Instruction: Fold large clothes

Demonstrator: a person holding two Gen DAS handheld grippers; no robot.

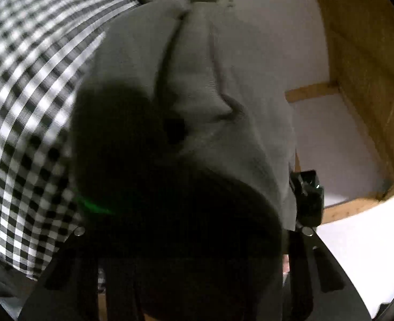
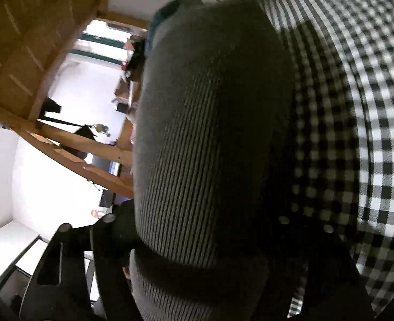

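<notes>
A grey knit garment fills the left wrist view and drapes down over my left gripper, which is shut on a bunched, shadowed fold of it. Only the black right finger shows; cloth hides the other. In the right wrist view the ribbed band of the same grey garment is packed between the jaws of my right gripper, shut on it. The left finger is visible, while the right one is lost in shadow. Under the garment lies a black-and-white checked cloth.
A wooden frame and a white wall stand to the right in the left wrist view. In the right wrist view wooden beams cross at the left, with a bright room and dark equipment beyond.
</notes>
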